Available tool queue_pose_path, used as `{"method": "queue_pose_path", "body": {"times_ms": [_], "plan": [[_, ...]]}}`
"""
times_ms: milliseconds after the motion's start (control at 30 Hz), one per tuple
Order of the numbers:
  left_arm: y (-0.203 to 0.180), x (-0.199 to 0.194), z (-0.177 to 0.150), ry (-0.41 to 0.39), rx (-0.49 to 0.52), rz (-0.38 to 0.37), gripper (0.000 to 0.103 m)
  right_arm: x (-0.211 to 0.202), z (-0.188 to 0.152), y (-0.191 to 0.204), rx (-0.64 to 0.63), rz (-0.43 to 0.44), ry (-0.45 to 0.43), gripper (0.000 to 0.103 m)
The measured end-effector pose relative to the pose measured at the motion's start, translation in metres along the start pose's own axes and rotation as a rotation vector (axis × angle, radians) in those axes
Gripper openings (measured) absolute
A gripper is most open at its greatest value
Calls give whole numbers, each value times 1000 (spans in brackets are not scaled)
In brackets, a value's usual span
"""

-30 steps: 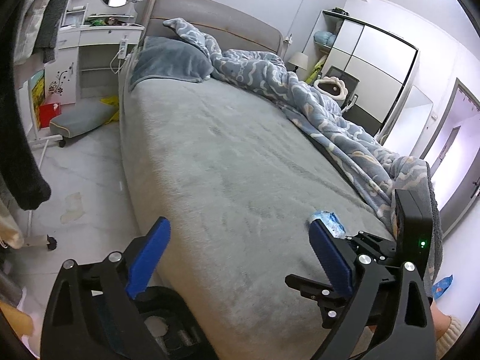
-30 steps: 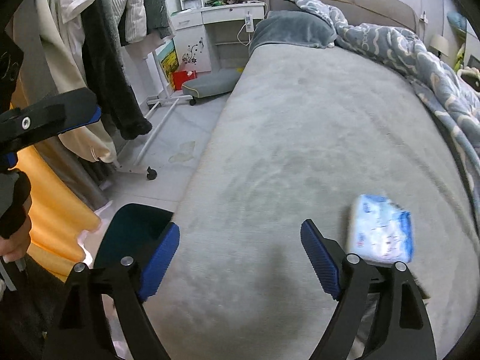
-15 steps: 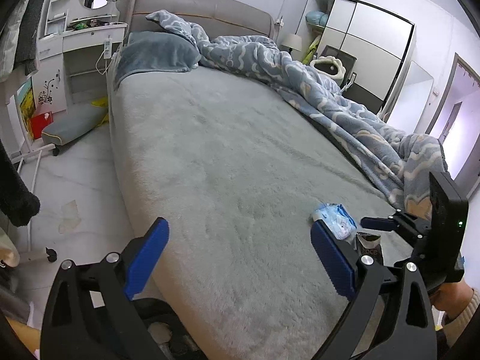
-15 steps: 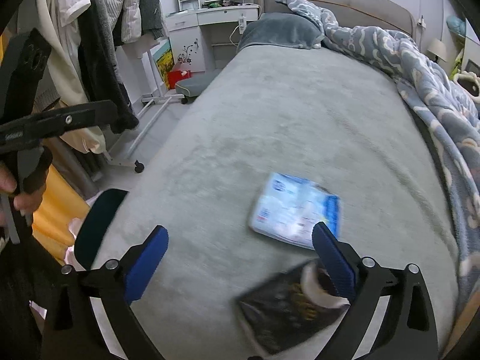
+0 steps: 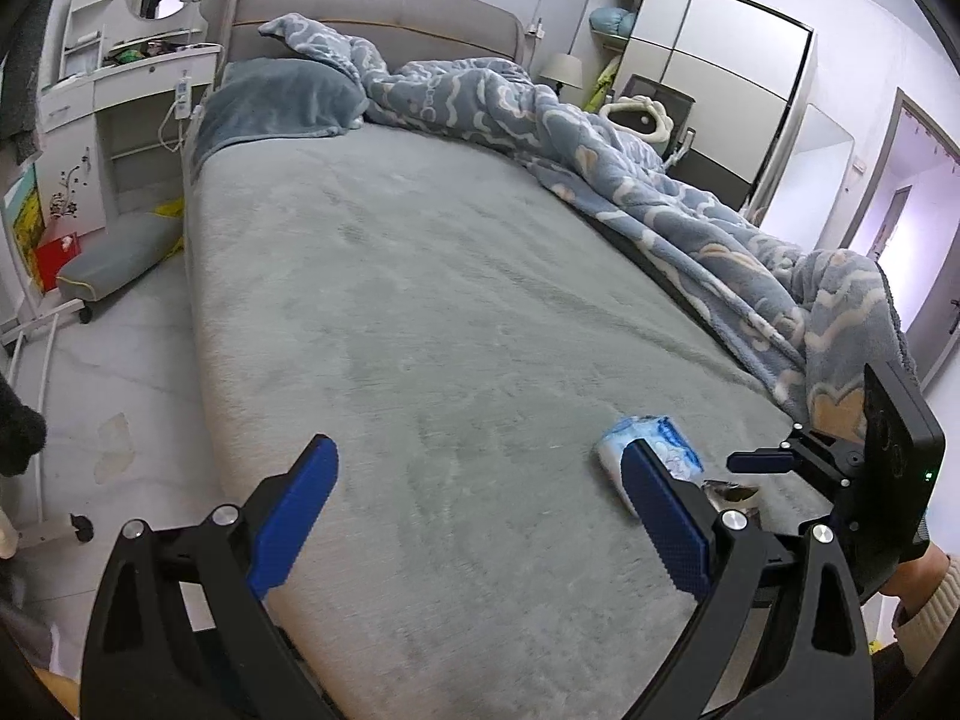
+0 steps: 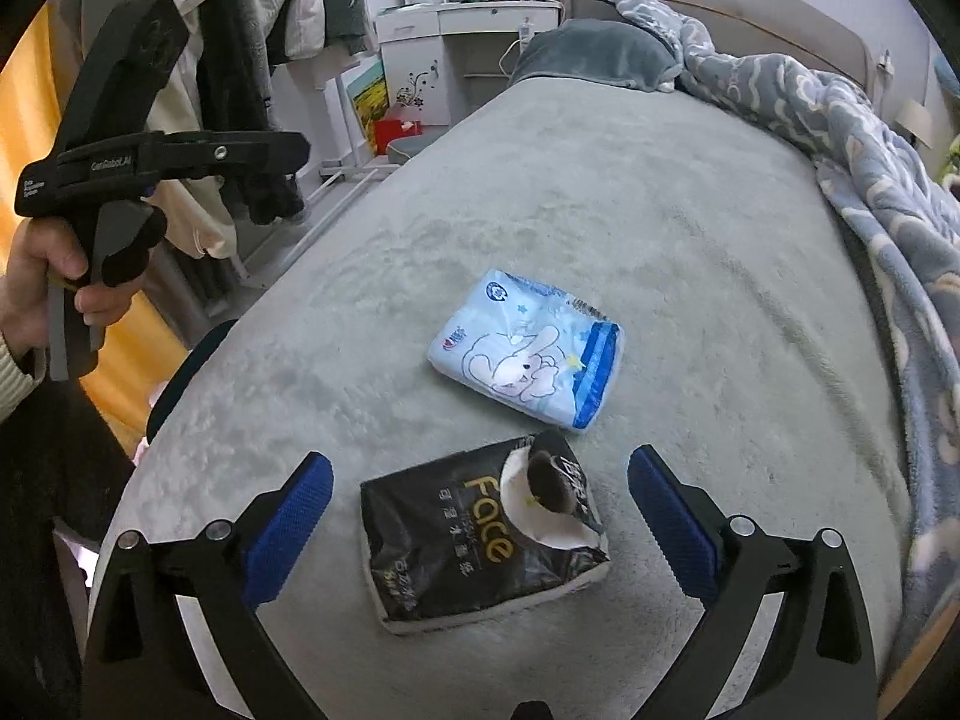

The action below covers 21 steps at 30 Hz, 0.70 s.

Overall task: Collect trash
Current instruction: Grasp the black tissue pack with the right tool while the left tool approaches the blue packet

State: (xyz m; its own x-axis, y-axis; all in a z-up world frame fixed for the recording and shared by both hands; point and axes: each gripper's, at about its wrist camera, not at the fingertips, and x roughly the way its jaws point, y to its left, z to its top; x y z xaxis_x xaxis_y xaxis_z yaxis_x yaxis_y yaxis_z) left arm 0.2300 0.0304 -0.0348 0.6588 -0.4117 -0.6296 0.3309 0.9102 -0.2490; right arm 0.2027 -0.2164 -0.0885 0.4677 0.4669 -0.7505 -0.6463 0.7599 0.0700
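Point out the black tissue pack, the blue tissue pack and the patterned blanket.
black tissue pack [image 6: 474,546]: right wrist view, on the printed front.
blue tissue pack [image 6: 528,354]: right wrist view, on the rabbit drawing.
patterned blanket [image 5: 600,150]: left wrist view, on a fold mid-bed.

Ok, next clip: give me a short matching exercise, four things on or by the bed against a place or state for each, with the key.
Things
1. black tissue pack
2. blue tissue pack
3. patterned quilt
4. right gripper

Places or states
A. bunched along the far side of the bed
B. open, nothing held
C. torn open, lying between the right gripper's fingers
D. flat on the bed, just beyond the black pack

Pairs: 1-C, 2-D, 3-A, 4-B
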Motion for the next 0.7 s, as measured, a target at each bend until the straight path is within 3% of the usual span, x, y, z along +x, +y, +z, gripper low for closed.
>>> {"method": "queue_pose_path", "body": {"times_ms": [267, 567, 600, 633, 700], "plan": [[-15, 15, 2, 19, 17, -24, 97, 10, -7, -2, -45, 37, 54, 100], [-30, 30, 2, 40, 42, -46, 97, 12, -9, -11, -9, 93, 79, 100], [-31, 31, 2, 43, 49, -48, 97, 11, -9, -10, -12, 91, 79, 95], [-33, 33, 2, 46, 57, -50, 97, 10, -10, -10, -19, 80, 78, 80], [-37, 37, 2, 52, 74, -58, 97, 6, -9, -14, -12, 90, 69, 75]]}}
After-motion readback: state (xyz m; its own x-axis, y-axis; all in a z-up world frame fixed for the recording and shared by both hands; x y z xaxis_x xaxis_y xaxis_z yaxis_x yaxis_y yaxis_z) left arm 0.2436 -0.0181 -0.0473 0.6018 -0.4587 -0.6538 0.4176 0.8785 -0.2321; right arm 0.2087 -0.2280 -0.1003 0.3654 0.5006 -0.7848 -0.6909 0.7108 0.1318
